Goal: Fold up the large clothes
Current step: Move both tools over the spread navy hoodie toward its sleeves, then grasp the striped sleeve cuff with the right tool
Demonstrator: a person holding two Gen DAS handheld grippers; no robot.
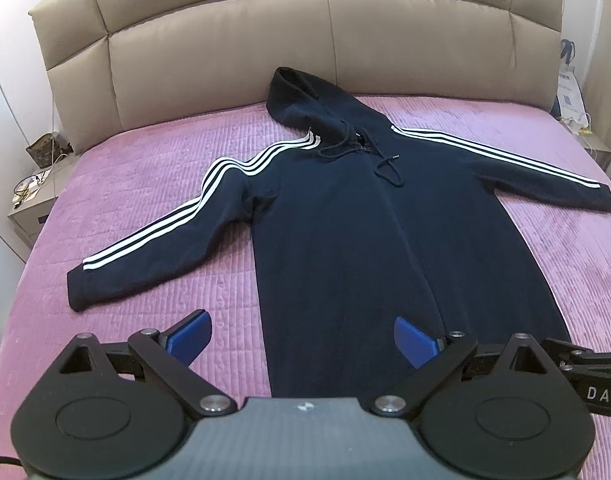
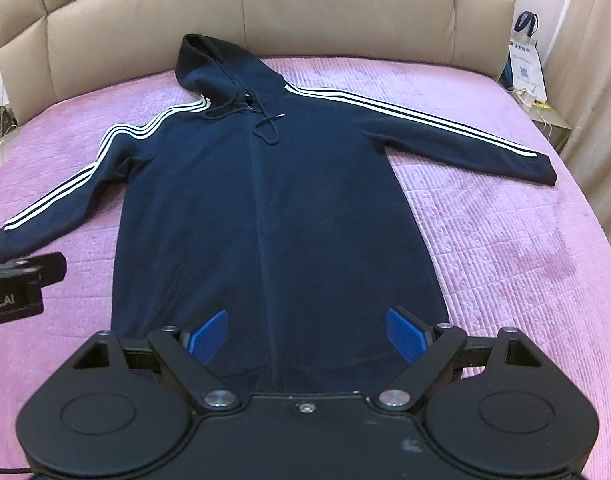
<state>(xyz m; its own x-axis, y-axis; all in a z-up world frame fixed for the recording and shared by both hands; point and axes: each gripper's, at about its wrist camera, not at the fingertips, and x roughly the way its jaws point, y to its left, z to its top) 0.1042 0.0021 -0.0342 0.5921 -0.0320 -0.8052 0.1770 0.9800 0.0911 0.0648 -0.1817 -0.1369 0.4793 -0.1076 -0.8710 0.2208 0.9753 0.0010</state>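
A long navy hoodie lies flat on its back on the bed, hood toward the headboard, both sleeves with white stripes spread out to the sides. My left gripper hovers open above the hem's left corner, one blue pad over the bedspread, the other over the cloth. My right gripper hangs open above the middle of the hem, both blue pads over the fabric. Nothing is held. The hem's near edge is hidden behind the gripper bodies.
The pink quilted bedspread surrounds the hoodie. A beige padded headboard stands behind. A nightstand with clutter is at the left, a white bag at the right.
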